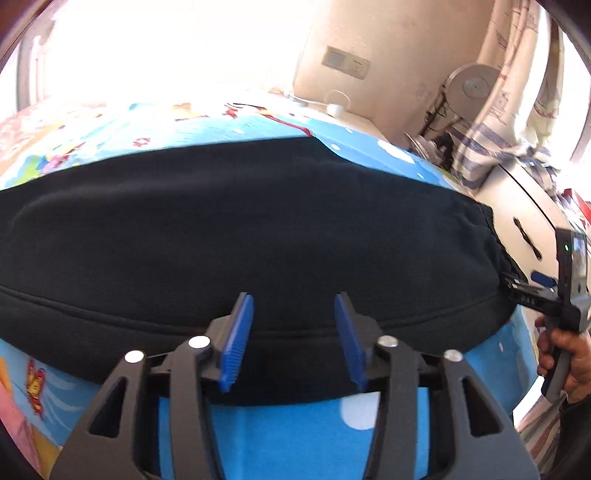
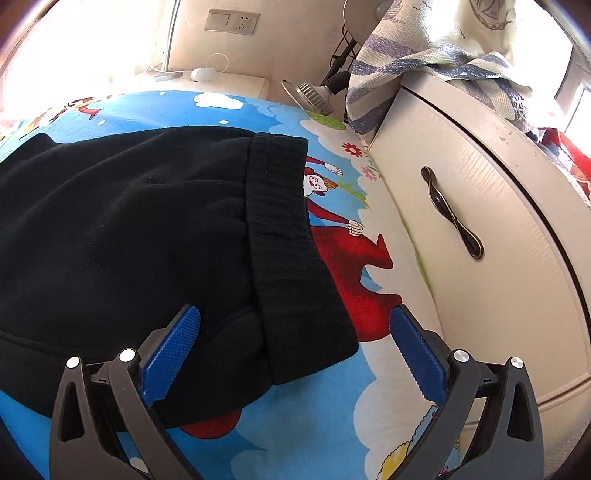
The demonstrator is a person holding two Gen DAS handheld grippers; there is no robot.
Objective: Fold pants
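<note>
The black pants lie flat on the bed, spread over a bright cartoon-print sheet; from the left wrist view they run off the left edge, so their far end cannot be seen; the fabric is so dark that seams and folds are hard to pick out, apart from one stitched line along the near edge. The left gripper sits low over that near edge with its blue pads spread apart and nothing between them; whether the tips touch the cloth I cannot tell, since the frame of the tool hides what lies under it.

From the right wrist view, the ribbed waistband marks the right end of the pants, lying near a white cabinet with a dark curved handle; the right gripper hangs wide open around the near corner of the waistband, its left pad over the dark cloth, its right pad over the sheet; contact is not clear. In the left view that same tool shows only at the right edge, partly cut off, with the person's hand around its grip.

A striped towel drapes over the cabinet top; the window side is washed out by glare; a wall socket shows behind.
</note>
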